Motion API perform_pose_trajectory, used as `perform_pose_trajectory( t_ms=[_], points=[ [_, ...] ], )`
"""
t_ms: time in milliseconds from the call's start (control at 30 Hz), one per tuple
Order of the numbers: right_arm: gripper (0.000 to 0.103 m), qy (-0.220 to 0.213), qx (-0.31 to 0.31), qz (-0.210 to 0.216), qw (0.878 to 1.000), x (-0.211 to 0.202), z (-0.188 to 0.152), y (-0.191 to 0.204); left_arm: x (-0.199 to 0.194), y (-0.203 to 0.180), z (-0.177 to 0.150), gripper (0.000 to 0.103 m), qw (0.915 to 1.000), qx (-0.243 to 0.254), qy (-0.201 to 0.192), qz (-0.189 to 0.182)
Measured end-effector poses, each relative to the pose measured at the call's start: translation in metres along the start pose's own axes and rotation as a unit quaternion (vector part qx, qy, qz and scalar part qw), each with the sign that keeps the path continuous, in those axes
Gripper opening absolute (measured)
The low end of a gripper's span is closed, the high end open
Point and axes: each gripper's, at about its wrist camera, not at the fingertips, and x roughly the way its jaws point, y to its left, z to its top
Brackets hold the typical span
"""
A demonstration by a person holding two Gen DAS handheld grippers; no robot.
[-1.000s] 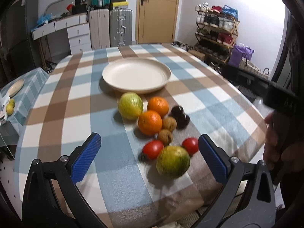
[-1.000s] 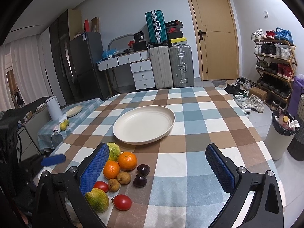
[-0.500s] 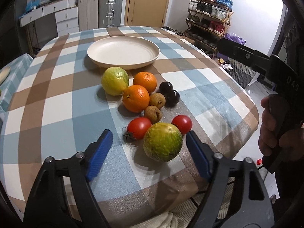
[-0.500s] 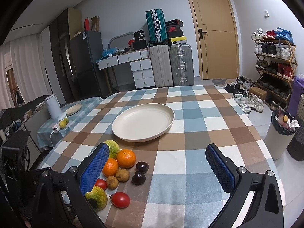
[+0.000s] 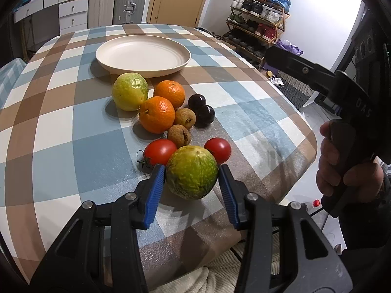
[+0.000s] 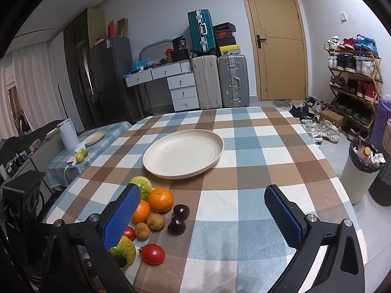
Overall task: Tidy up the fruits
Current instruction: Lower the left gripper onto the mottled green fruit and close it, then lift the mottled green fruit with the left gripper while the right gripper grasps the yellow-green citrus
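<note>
My left gripper [image 5: 191, 174] has its blue pads on both sides of a mottled green-yellow fruit [image 5: 191, 172] near the table's front edge, touching or almost touching it. Behind it lie two tomatoes [image 5: 160, 151], two brown longans [image 5: 179, 135], two oranges [image 5: 157, 114], two dark plums [image 5: 204, 119] and a yellow-green fruit [image 5: 130, 94]. An empty cream plate [image 5: 143, 55] sits farther back. My right gripper [image 6: 201, 213] is open and empty above the table, right of the fruit pile [image 6: 156, 216].
The checked tablecloth [image 6: 256, 171] covers the table; its front edge is just below the fruit. A bin [image 6: 359, 171] and shoe rack [image 6: 352, 83] stand to the right, a side table [image 6: 97, 141] to the left, suitcases [image 6: 220, 80] behind.
My left gripper moved down and forward to the green-yellow fruit and its jaws closed in from wide open to either side of it. The right gripper barely moved.
</note>
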Motion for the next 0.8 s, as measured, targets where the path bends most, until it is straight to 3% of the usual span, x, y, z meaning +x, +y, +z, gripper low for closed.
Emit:
perform_pose_trajectory(
  t_ms=[400,800],
  points=[
    [0.103,0.025,0.005,0.029,0.999,0.016,0.004,0.005,-0.012,0.010,-0.002,0.042,0.9996,-0.009,-0.026,-0.012],
    [0.103,0.064,-0.006,0.087,0.994,0.052,0.022,0.029,-0.042,0.054,0.003,0.042,0.9942,-0.064,-0.086,-0.003]
  ],
)
